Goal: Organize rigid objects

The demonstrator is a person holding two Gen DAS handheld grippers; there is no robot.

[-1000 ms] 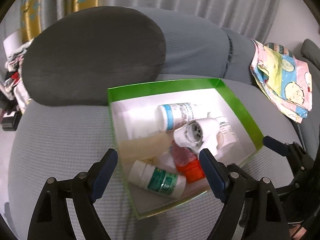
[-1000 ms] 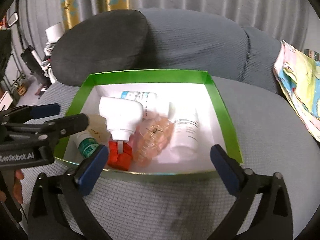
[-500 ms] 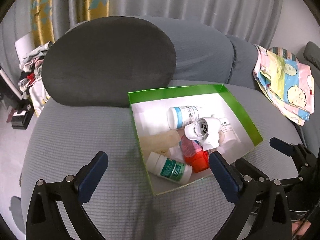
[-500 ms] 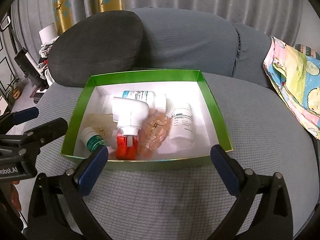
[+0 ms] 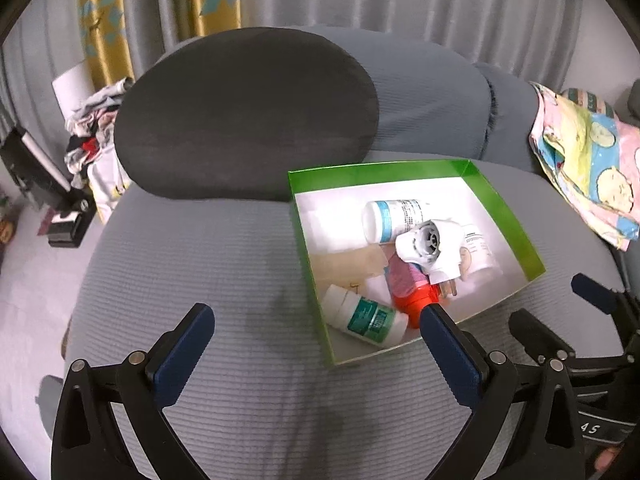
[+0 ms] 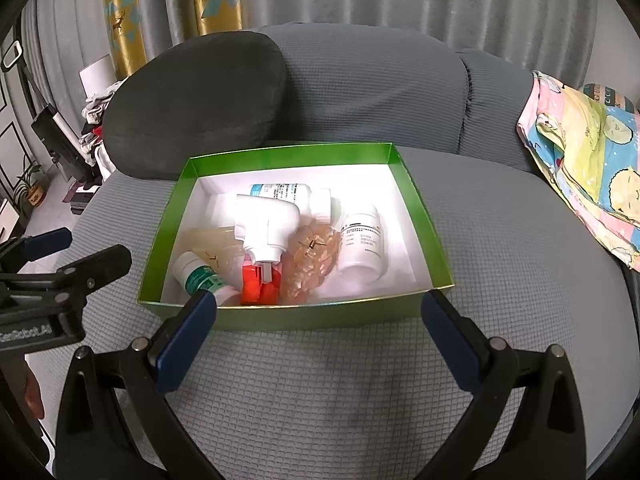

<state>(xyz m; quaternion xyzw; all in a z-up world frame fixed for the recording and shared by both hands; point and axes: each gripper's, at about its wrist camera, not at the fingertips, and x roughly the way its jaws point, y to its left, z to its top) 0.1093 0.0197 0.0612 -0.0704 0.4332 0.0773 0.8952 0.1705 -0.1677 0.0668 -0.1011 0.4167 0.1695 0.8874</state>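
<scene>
A green box point(image 6: 416, 200) with a white inside sits on a grey seat cushion; it also shows in the left wrist view point(image 5: 504, 208). In it lie a white bottle with a green label point(image 6: 196, 276), a white plug-in device point(image 6: 266, 228) on an orange-red part point(image 6: 256, 290), a clear pack of amber capsules point(image 6: 316, 256), a white bottle point(image 6: 360, 242) and a blue-labelled bottle point(image 6: 280, 191). My right gripper point(image 6: 316, 332) is open and empty, in front of the box. My left gripper point(image 5: 316, 346) is open and empty, over the cushion at the box's left front corner.
A dark grey cushion point(image 6: 196, 108) leans behind the box on the left. A colourful cartoon-print cloth point(image 6: 588, 160) lies at the right. Curtains hang behind. Clutter and clothes point(image 5: 92, 120) stand at the far left past the seat's edge.
Both grippers have pulled back and away from the box, so it looks smaller. The left gripper has shifted left, off the box. The box's contents have not moved.
</scene>
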